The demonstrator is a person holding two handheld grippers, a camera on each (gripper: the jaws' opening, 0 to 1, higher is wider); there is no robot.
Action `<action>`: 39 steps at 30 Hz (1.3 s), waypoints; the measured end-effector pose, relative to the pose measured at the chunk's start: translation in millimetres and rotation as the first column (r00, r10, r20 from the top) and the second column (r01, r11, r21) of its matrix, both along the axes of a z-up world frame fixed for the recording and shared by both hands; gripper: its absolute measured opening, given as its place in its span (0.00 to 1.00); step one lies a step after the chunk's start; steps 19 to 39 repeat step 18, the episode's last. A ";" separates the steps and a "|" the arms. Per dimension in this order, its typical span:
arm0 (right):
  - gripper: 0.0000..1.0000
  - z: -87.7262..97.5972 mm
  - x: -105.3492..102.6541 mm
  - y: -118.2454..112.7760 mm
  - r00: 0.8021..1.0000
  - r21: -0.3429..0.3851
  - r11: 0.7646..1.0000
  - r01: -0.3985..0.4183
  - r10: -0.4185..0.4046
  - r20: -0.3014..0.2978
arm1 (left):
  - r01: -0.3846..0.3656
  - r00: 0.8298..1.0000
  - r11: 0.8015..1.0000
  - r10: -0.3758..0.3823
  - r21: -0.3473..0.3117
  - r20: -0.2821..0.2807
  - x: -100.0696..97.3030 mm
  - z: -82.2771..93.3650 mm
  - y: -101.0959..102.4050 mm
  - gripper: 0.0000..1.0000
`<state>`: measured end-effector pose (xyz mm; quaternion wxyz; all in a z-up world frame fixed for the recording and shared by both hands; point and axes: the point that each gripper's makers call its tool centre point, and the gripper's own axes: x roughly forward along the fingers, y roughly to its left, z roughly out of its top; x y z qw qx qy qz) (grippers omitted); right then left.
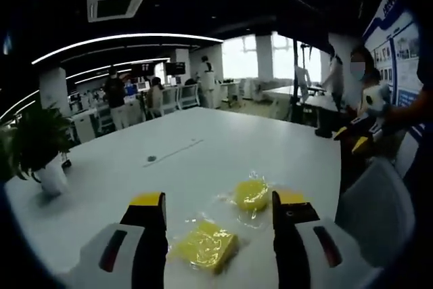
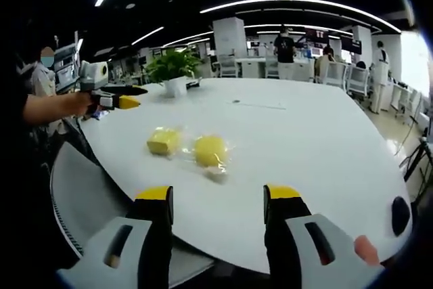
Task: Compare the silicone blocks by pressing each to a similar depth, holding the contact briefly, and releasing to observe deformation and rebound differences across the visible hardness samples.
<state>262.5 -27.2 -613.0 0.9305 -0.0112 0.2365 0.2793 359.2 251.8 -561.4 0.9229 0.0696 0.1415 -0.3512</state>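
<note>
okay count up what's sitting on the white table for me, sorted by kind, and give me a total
Yellow silicone blocks in clear wrap: 2, a square one and a round one
Potted plants: 1
Total: 3, all on the white table

The left gripper view looks low across the counter (image 1: 203, 160), close over the blocks (image 1: 206, 245) at lower centre. The right gripper view faces them from the counter's opposite edge, farther off. Both share the blocks, the plant (image 2: 172, 65) and the office behind.
</note>
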 end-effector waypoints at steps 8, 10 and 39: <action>0.53 3.2 12.7 6.7 0.999 0.015 1.000 0.016 -0.017 0.034 | -0.022 1.000 1.000 0.022 -0.004 -0.009 -20.0 0.4 19.5 0.68; 0.56 3.7 15.3 9.0 0.999 0.020 1.000 0.020 -0.021 0.037 | -0.029 1.000 1.000 0.029 -0.005 -0.012 -26.1 -1.0 24.0 0.69; 0.73 5.6 30.9 10.3 0.994 0.001 0.999 0.051 -0.051 0.097 | -0.055 0.998 0.998 0.054 -0.020 -0.031 -47.9 -9.6 38.0 0.70</action>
